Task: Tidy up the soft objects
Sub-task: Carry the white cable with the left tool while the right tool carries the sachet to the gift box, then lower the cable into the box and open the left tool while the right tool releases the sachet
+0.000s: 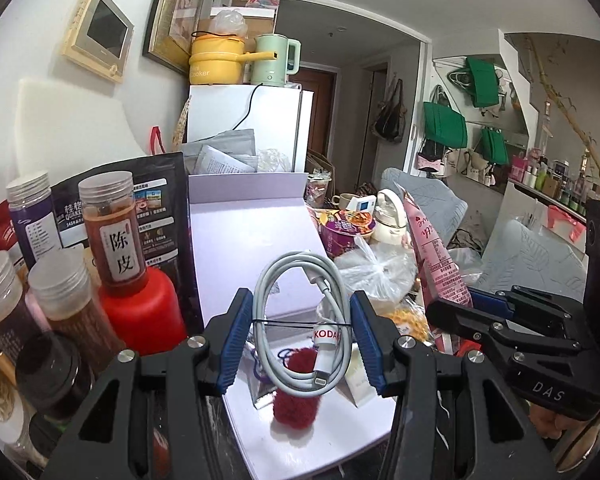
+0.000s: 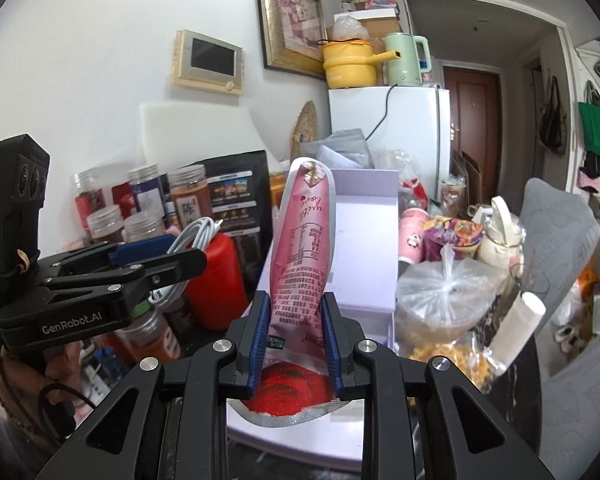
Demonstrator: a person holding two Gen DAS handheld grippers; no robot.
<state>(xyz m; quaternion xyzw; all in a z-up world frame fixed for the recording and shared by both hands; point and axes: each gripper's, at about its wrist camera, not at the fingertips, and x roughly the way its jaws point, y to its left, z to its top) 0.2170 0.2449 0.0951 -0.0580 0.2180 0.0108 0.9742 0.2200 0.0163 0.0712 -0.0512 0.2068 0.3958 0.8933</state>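
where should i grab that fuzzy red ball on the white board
Take the fuzzy red ball across its round middle, coming straight down from above. It lies loose on the white board, soft enough to squash between the jaws, and the silver packet and white card crowd its sides.

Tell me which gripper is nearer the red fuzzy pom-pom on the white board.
Left. The left gripper, shut on the coiled white cable, hangs just above the red pom-pom; the right gripper, holding the pink pouch, is off to its right.
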